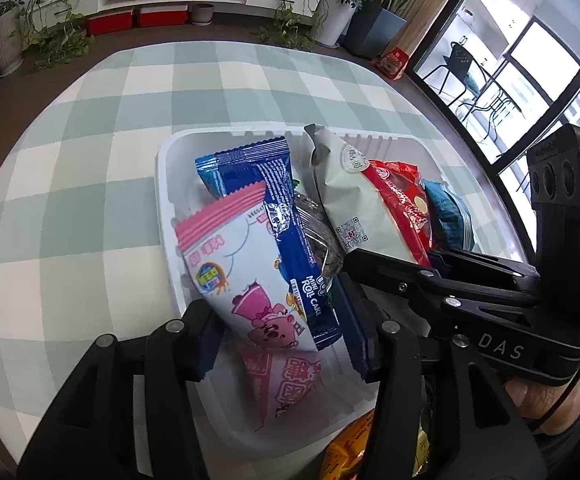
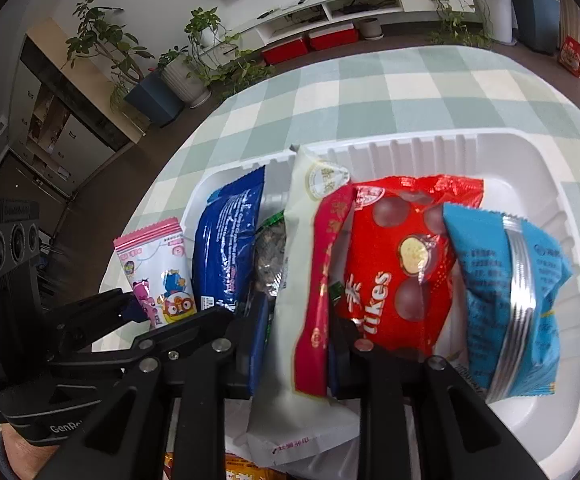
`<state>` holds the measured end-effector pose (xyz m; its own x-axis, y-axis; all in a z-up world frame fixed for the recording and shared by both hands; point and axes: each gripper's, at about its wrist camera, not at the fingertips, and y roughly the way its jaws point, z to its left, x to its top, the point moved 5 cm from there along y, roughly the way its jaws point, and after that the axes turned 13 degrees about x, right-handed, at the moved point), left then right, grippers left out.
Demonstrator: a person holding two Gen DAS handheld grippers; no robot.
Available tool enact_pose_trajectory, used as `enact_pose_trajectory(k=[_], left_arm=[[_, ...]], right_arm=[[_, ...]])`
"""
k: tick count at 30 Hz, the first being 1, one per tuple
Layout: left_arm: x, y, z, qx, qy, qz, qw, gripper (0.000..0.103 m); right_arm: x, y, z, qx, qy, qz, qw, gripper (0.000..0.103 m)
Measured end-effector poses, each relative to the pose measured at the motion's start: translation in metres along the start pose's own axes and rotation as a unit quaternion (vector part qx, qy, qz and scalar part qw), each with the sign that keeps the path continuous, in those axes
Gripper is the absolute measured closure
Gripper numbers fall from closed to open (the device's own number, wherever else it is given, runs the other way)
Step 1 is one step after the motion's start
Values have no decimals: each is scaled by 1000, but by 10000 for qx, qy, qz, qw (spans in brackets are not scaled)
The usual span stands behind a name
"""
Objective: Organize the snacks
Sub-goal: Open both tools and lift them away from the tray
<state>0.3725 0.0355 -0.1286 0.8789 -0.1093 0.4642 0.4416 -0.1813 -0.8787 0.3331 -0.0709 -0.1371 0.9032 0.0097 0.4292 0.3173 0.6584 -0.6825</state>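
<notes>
A white plastic bin [image 1: 165,184] [image 2: 538,168] on the checked tablecloth holds snack packets standing on edge. In the left wrist view my left gripper [image 1: 285,336] has its jaws around a pink-and-white cartoon packet [image 1: 245,276] and a dark blue roll cake packet [image 1: 290,236], pads close to both. In the right wrist view my right gripper [image 2: 302,344] has its jaws around a pale green packet [image 2: 302,240] and a narrow red packet [image 2: 318,304]. A red chocolate-ball bag [image 2: 394,264] and a light blue packet [image 2: 506,292] stand to its right.
Orange-yellow snack packs [image 1: 350,448] lie near the bin's front edge. The right gripper body [image 1: 490,280] reaches into the bin from the right. Plants, red boxes and a white shelf stand beyond the table.
</notes>
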Motion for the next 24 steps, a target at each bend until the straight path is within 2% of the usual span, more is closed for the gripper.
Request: enact_pose_trajectory(k=[4, 8, 12, 14, 17, 19, 22, 24], left_arm=[[2, -8, 3, 4, -48, -116, 9999, 39], [1, -18, 3, -8, -57, -224, 9997, 35], [1, -32, 2, -8, -47, -369, 9993, 27], [0, -41, 0, -22, -31, -490, 9988, 26], [-2, -57, -5, 67, 35, -692, 9976, 10], [-5, -67, -7, 104, 47, -835, 9964, 0], [-11, -82, -11, 171, 44, -1017, 9947, 0], [-17, -91, -15, 209, 125, -1178, 9927, 0]], right_arm=[[2, -9, 1, -57, -69, -105, 9999, 61], [3, -14, 4, -58, -144, -154, 9998, 55], [3, -23, 7, -93, -153, -251, 9995, 43], [3, -29, 8, -77, -147, -295, 9994, 37], [5, -39, 12, -132, -190, -384, 9990, 29], [7, -49, 14, -139, -187, -514, 9984, 19], [7, -65, 19, -13, -203, -724, 9972, 7], [6, -76, 22, 7, -300, -796, 9964, 5]])
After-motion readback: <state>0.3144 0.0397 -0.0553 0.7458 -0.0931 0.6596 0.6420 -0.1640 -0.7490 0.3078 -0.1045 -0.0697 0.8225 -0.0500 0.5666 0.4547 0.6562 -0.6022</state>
